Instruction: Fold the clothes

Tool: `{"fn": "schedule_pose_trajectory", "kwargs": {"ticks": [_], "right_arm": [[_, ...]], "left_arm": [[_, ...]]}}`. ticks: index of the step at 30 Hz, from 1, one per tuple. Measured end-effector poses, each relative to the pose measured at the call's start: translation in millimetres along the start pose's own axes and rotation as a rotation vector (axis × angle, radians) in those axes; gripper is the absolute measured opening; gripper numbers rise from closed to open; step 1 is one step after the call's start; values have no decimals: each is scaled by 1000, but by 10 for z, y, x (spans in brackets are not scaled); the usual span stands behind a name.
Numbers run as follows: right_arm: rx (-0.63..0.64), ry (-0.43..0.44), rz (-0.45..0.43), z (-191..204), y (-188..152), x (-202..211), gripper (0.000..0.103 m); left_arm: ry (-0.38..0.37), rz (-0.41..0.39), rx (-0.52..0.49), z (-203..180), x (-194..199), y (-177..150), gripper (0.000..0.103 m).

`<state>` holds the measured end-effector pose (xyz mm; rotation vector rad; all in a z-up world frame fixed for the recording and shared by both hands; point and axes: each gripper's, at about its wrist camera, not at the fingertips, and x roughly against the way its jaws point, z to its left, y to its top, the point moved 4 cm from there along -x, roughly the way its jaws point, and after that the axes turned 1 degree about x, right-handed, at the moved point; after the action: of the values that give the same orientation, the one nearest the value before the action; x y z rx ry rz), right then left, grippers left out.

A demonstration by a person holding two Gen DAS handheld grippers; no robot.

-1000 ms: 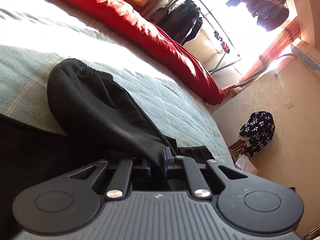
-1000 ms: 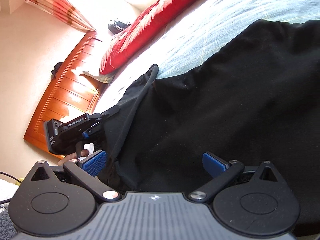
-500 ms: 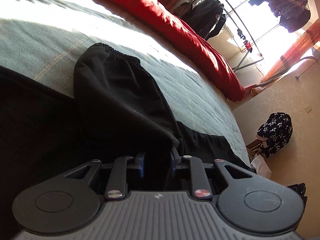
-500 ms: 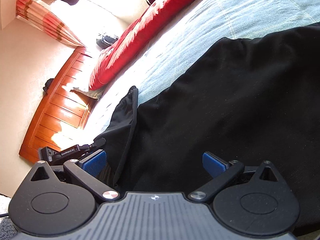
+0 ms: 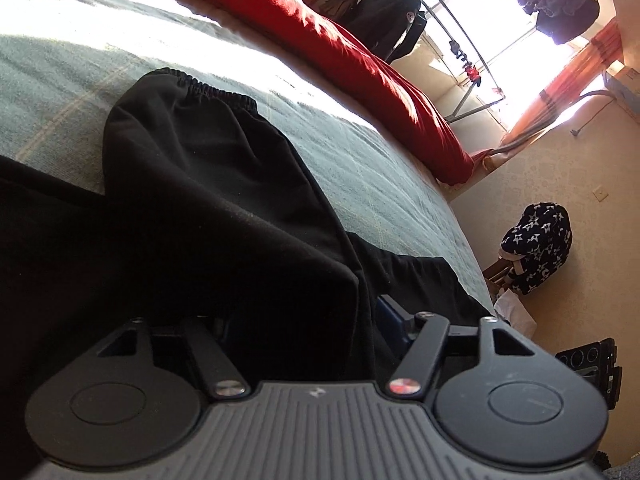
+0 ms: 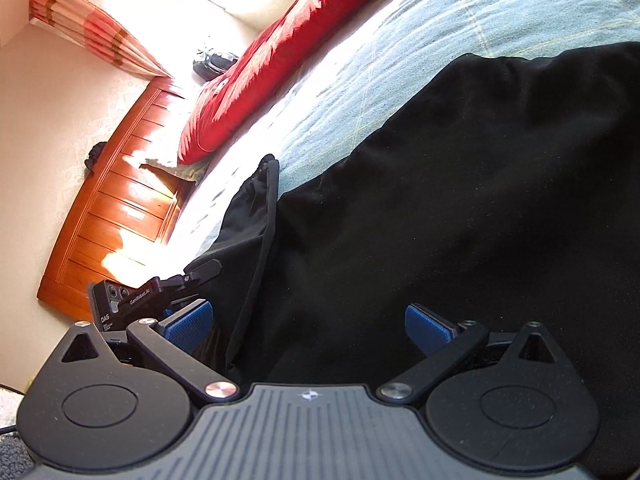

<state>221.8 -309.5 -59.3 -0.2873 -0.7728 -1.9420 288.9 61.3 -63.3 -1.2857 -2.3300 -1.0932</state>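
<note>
- Black cotton garment with an elastic-gathered cuff [image 5: 224, 200] lay spread on the pale green checked bedspread [image 5: 360, 152], its folded-over sleeve on top.
- Left gripper [image 5: 304, 320]: clamped on the sleeve fold a second ago, jaws now opening; fabric sat loose between them, right blue pad clear of it.
- It had also dropped lower toward the bed.
- Right gripper [image 6: 308, 324]: released, blue pads wide apart, over the black cloth, same as before.
- Long red quilted bolster [image 5: 340, 52] ran along the bed's far edge.

Red quilt [image 5: 360, 52] on bed, wooden headboard [image 6: 120, 216], star-patterned bag [image 5: 536, 248]
</note>
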Motion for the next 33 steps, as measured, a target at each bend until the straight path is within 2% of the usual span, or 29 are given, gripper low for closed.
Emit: {"fn": "schedule_pose_trajectory", "kwargs": {"ticks": [1,2,4,10,14,18,21,23,24,25,27,30,33], "right_arm": [[7,-6,4,17,-13,-10,103],[9,-16,6,26,-28,-7,103],[8,-26,2,26,-66,19,103],[-15,-61,-30,-28,-121,182,103],[-3,-78,-33,-34,-127,260,103],[12,-86,-39,-47,-114,327,103],[23,-97,-38,-46,-99,323,103],[30,-104,-37,-45,-90,320,103],[43,-121,-36,-35,-96,323,103],[62,-146,-36,-29,-107,331,103],[103,-202,-33,-20,-134,350,103],[162,-271,-32,-18,-179,373,103],[171,-281,-27,-33,-200,364,103]], "left_arm": [[-9,8,8,4,-50,21,13],[-18,-4,-11,-36,-34,30,5],[-35,-29,-50,-119,1,47,3],[-82,-125,-34,-319,459,109,1],[-69,-159,-53,-447,716,77,1],[-34,-146,-58,-414,773,-1,2],[33,-123,-39,-168,626,-51,4],[84,-65,19,32,497,-83,4],[101,-60,24,106,457,-114,5],[116,-53,35,184,425,-142,9],[108,-58,52,252,422,-133,10],[95,-86,26,172,465,-46,10],[58,-112,-12,31,559,36,11]]}}
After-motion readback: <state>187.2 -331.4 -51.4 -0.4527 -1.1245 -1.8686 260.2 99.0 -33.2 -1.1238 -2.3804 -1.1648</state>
